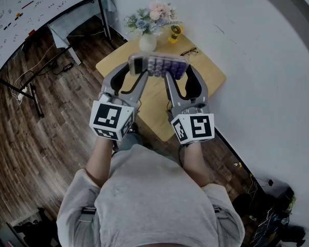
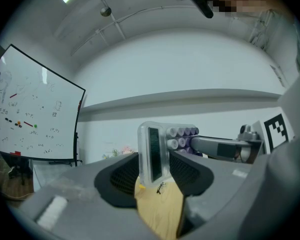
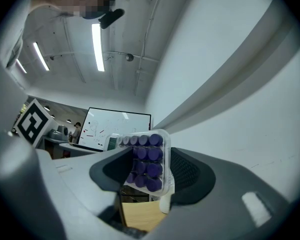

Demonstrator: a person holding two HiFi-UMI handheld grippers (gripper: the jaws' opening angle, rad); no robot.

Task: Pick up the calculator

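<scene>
Left claw: the left claw (image 1: 136, 66) is clamped on the display end of the clear plastic calculator with round purple keys (image 1: 159, 65), with 1 pad on either side of it.
Right claw: the right claw (image 1: 170, 72) is clamped on the keypad end of the same calculator.
Calculator: it is held in the air and spans from 1 claw tip to the other, keys upward, above the table and not touching it.
Table: a light wooden table with rounded corners (image 1: 208, 76) lies below and beyond both claws.
On the table: a round white vase (image 1: 147, 43) of pale pink and blue flowers (image 1: 150, 17) stands past the claw tips. A small yellow object (image 1: 174, 33) is just beside the vase, on the right claw's side. A pair of dark-rimmed glasses (image 1: 189, 51) lies beyond the right claw.
Floor: a dark wood plank floor (image 1: 36, 138) spreads out from the left claw's side, with cables lying on it.
Whiteboard: a white board with small coloured marks (image 1: 20, 14) stands on a black frame, well out past the left claw.
Wall: a plain white wall (image 1: 268, 45) runs along the right claw's side, past the table.
Ceiling: long strip lights (image 3: 97, 46) are lit overhead.
</scene>
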